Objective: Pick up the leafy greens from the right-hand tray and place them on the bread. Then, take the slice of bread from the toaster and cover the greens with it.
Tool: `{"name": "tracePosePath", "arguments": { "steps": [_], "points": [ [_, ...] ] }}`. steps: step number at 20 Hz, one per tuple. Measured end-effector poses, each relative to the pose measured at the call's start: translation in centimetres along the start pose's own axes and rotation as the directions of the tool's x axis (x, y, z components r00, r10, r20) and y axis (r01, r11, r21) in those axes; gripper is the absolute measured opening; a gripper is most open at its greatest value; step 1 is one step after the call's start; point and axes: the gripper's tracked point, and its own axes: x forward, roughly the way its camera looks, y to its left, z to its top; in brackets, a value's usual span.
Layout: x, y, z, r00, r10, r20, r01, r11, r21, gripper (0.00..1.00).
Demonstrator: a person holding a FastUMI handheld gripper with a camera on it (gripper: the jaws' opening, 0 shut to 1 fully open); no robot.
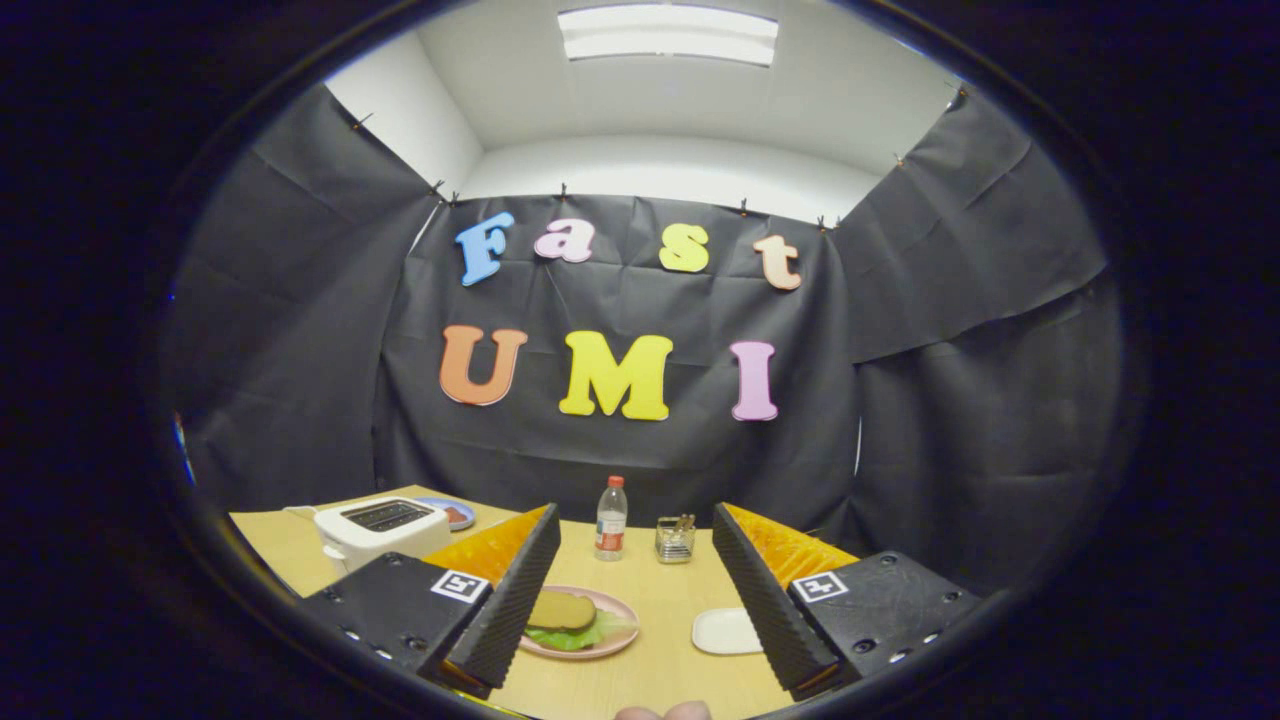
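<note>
So here's where we're at: our gripper point(635, 590) hangs above the wooden table point(650, 670) with its jaws spread wide and nothing between them but air. Totally released, not touching anything.

The pink plate point(585, 648) sits low in the frame, a bit left of centre, just ahead of the left finger and partly tucked behind its tip. On it we can see the leafy greens point(580, 634) poking out from under a slice of bread point(562, 610), so the bread is lying flat on top of the greens with its long side running roughly left to right across the plate. From the look of it the stack is already built, and we'd guess the task is basically done or down to a final nudge.

The key relation for any next move: the plate lies below and to the left of the gap between the jaws, closer to the left finger than the right one. The small white tray point(727, 632) is near the right finger, lower right of centre, and looks bare.

The white toaster point(380, 528) is off at the left, beyond the left finger; we can't tell if anything's in its slots. Farther back stand a bottle point(611, 520) and a little wire holder point(676, 540).
</note>
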Motion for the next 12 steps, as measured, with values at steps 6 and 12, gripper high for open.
{"name": "tracePosePath", "arguments": {
  "steps": [6,12],
  "points": [
    [0.3,-0.5,0.7,1.000,-0.001,-0.009,0.002,0.999,0.034,0.95],
    [0.7,-0.9,0.3,1.000,-0.008,-0.010,0.009,0.999,0.054,0.95]
  ]
}}
